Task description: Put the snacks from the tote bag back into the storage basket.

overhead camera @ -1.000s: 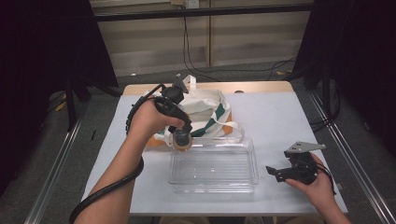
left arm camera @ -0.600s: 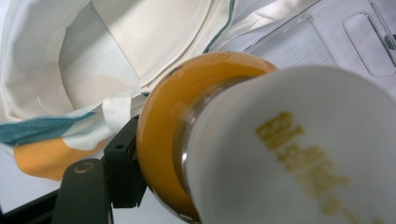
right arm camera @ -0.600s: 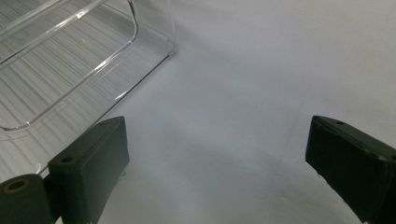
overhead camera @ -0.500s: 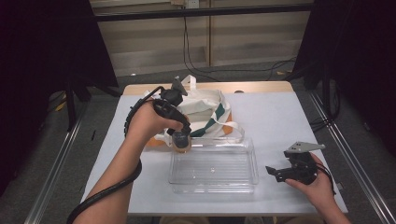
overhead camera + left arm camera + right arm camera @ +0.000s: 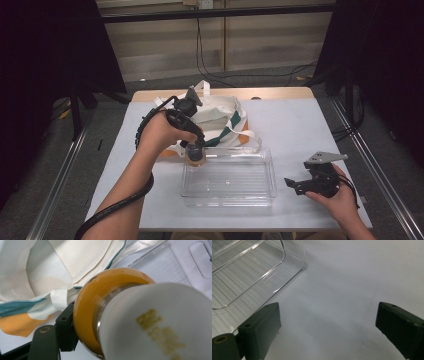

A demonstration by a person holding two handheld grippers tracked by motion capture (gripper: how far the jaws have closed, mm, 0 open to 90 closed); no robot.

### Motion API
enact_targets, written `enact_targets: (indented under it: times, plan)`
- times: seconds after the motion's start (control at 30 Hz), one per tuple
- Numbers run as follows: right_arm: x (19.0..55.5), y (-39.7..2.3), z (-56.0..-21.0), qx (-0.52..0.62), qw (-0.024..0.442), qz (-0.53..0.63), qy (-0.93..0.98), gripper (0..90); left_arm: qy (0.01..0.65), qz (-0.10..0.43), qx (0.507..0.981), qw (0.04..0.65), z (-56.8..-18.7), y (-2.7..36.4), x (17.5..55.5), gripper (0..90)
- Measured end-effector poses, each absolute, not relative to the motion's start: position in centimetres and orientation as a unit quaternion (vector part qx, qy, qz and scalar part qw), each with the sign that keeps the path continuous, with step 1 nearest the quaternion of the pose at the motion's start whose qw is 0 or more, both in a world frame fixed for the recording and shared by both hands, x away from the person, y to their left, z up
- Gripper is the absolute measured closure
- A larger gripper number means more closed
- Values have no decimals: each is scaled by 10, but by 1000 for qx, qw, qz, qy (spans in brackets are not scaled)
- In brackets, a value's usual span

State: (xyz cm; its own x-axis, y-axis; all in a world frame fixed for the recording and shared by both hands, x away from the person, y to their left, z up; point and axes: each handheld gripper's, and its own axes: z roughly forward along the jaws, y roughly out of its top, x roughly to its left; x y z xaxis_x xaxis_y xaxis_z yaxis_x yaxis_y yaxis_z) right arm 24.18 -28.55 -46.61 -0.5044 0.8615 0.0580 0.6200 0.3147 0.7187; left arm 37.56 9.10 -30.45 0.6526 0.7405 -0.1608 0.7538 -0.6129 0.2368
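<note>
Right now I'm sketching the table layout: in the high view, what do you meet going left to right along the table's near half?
Left hand-held gripper clamped on a small orange-filled bottle → clear plastic tray → right hand-held gripper, jaws open, resting on the white table.

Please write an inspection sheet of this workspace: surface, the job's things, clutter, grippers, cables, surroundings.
Surface: white table, wooden strip at its far edge.
Job's things: small bottle with orange contents and a white cap, held over the near left corner of the clear plastic tray; cloth tote bag lies behind the tray.
Clutter: nothing seen.
Grippers: left gripper shut on the bottle; right gripper open, resting on the table right of the tray.
Cables: black cable trails along the left forearm; more cables on the floor beyond the table.
Surroundings: dark curtains at both sides, pale wall behind.
</note>
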Motion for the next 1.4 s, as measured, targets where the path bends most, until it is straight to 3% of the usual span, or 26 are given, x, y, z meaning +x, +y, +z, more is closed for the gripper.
enact_targets:
  times: [1.4]
  plan:
    - [243,-283,-467,467,167,350,795,56,415,-35,900,130,-321,91,371,299]
